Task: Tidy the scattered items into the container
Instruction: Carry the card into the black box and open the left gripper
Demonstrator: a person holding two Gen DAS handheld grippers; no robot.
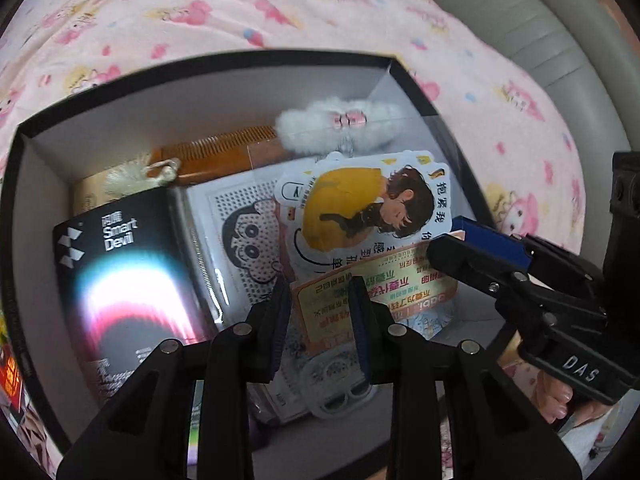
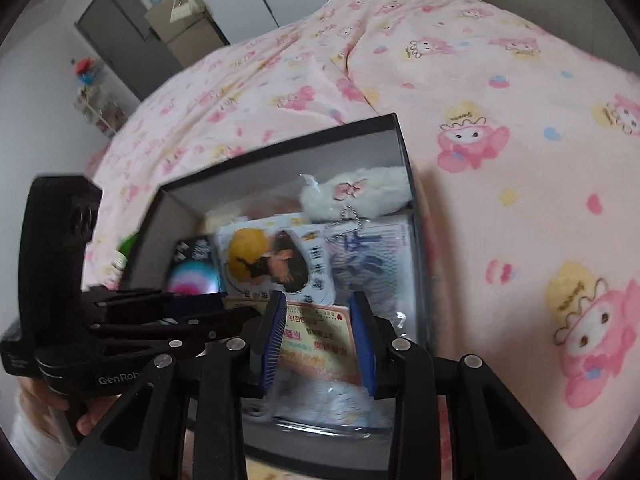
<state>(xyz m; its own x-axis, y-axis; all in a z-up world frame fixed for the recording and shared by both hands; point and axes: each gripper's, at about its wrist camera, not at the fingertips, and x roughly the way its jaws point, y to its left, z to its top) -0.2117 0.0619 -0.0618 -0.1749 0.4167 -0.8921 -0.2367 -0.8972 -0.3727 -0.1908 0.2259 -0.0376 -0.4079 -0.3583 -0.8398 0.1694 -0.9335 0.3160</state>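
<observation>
On the pink bed (image 2: 500, 92), a black box (image 1: 24, 184) is seen nearly filled: one wooden comb (image 1: 216, 152), one fluffy white charm (image 1: 340, 128), one cut-out card (image 1: 360, 208), one black packet (image 1: 132, 272), one orange leaflet (image 1: 404, 284) and one bead board (image 1: 240, 216) are counted inside. Little appears left outside. The left tool (image 1: 320, 320) and right tool (image 2: 320, 340) are held part-open, empty, above the box.
</observation>
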